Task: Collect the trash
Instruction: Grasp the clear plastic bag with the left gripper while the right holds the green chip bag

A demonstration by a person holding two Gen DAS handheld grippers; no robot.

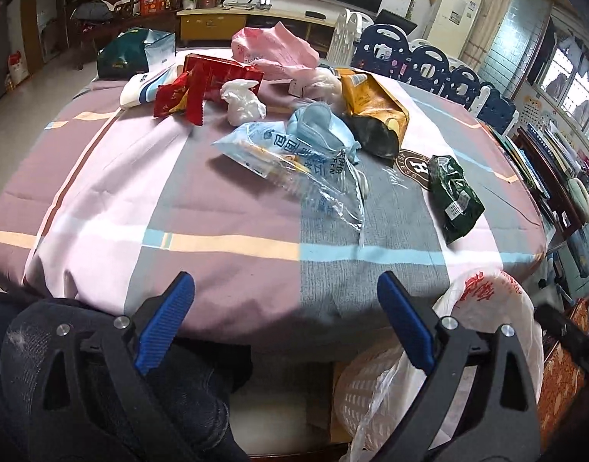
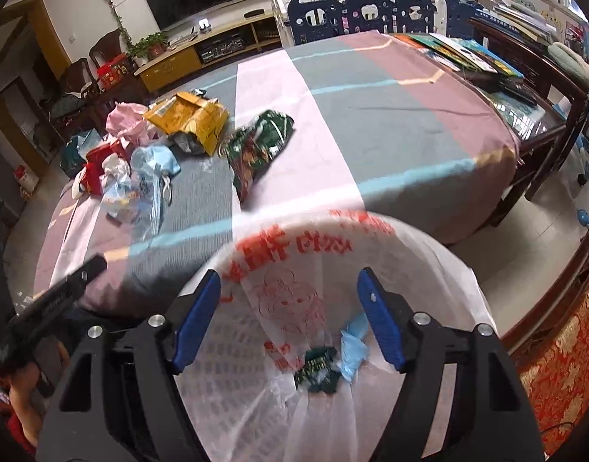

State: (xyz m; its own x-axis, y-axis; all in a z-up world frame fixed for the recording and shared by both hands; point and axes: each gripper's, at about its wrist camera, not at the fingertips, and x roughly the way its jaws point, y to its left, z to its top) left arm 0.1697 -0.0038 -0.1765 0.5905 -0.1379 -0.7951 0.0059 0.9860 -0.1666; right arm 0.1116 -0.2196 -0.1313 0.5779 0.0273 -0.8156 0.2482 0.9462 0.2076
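Observation:
Trash lies on the table's patchwork cloth (image 1: 225, 208): a clear blue-printed wrapper (image 1: 286, 161), a blue face mask (image 1: 317, 123), a green packet (image 1: 454, 196), a yellow bag (image 1: 375, 104), white crumpled plastic (image 1: 242, 102), red packets (image 1: 202, 88) and a pink bag (image 1: 275, 50). My left gripper (image 1: 286, 296) is open and empty at the table's near edge. My right gripper (image 2: 288, 292) is open and empty above a bin lined with a white red-printed bag (image 2: 313, 254). A green scrap (image 2: 317, 371) and a blue scrap (image 2: 352, 350) lie inside it. The green packet (image 2: 257, 146) and yellow bag (image 2: 190, 119) show on the table.
The bin (image 1: 375, 389) stands below the table's near right edge. A dark mesh chair (image 1: 82, 365) is at lower left. Books (image 2: 459, 54) lie at the table's far right. A wooden chair (image 2: 544, 115) and a blue-white play fence (image 2: 352, 11) stand beyond.

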